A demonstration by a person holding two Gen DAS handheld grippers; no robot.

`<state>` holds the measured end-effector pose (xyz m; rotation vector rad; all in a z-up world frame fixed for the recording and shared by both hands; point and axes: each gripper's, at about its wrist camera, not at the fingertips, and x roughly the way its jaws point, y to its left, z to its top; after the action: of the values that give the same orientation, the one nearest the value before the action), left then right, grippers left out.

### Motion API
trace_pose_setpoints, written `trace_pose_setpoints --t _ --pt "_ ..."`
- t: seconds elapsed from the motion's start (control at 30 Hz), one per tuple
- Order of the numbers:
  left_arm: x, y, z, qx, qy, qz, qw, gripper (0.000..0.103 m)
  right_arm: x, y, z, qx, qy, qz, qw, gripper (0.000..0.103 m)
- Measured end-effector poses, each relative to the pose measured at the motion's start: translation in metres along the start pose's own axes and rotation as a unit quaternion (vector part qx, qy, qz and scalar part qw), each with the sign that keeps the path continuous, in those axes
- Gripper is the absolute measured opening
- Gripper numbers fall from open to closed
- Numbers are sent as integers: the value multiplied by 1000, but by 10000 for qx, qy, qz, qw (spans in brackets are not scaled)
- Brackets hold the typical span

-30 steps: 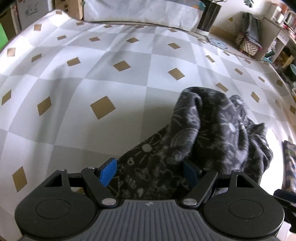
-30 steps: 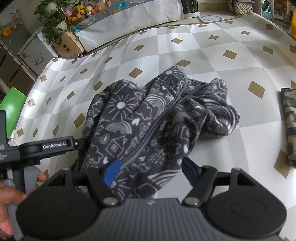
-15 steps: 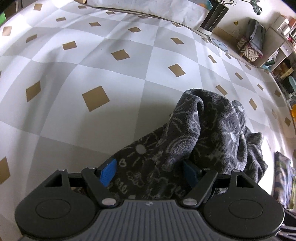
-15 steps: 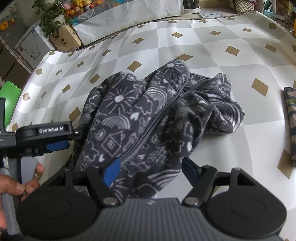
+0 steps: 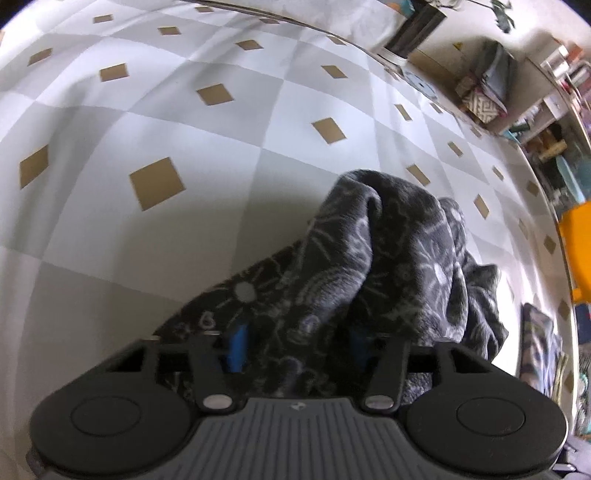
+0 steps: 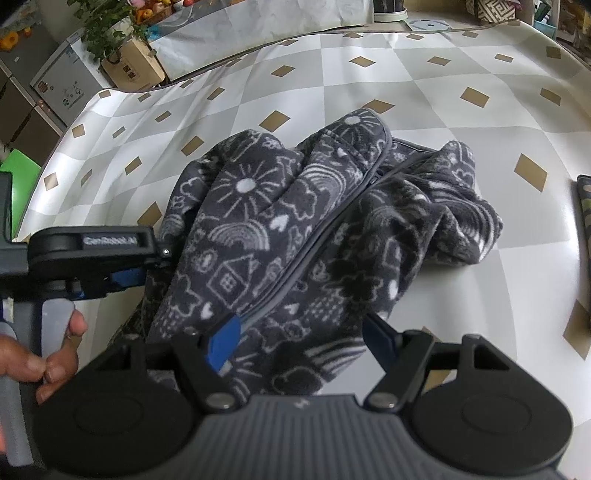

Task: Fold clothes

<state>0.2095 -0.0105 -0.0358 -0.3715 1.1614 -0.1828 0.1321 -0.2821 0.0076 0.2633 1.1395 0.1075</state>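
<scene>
Garment: dark grey fleece jacket [image 6: 295, 236] w/ white doodle print (suns, rainbows, houses), lying crumpled in a heap on the tablecloth [image 6: 461, 55], roughly mid-table, grey-trimmed edge running diagonally across it.
Tablecloth: white/grey checks w/ tan diamonds, covers the whole top.
L tongs: left gripper [image 5: 297, 341] down at the heap's near-left edge, jaws closing right now, fleece bunched between the blue pads [image 5: 236, 347]; whether they're biting yet, can't tell, cloth hides the contact.
L hand: person's hand [image 6: 40, 354] wrapped round the grey handle, fingers on the trigger, seen at the left of the right-wrist view.
R tongs: right gripper [image 6: 299, 339] over the near edge of the jacket, jaws spread wide, blue pads either side of a fleece fold, not pinching it.
Other cloth: patterned fabric [image 6: 583, 206] at the table's right edge, well apart from the jacket.
Bkgd: potted plant [image 6: 107, 33] on a cardboard box [image 6: 133, 70] beyond the far-left corner.
</scene>
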Motion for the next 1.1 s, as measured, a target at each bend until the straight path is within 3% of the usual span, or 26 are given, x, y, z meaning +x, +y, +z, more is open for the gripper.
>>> trace_pose_setpoints --t 0.13,0.33,0.5,0.6,0.77,0.87,1.07,1.1 --pt "-1 -7 -3 209 -98 24 9997 13 2 -1 1 -8 19 -36 10000 71" --pt "-14 -9 -3 331 -564 447 9969 9 9 1 -1 -39 143 -58 9999 71" --pt "-31 3 6 114 -992 859 9913 9 15 9 -5 -233 225 -130 9994 72" --pt "-47 18 11 17 -1359 1145 9841 9 16 10 -5 -196 230 -138 9994 73" --pt "-83 57 20 -623 -1906 1400 9696 8 14 10 -4 -169 165 -166 9996 73" --pt "-99 81 22 -1005 -2061 1539 9611 8 11 9 -3 -141 78 -156 9997 73" --pt "-124 122 22 -1468 -2323 2403 9310 8 12 8 -2 -80 87 -172 9998 73" --pt "-120 125 24 -1380 -2164 2563 9319 9 13 8 -2 -71 111 -172 9998 73"
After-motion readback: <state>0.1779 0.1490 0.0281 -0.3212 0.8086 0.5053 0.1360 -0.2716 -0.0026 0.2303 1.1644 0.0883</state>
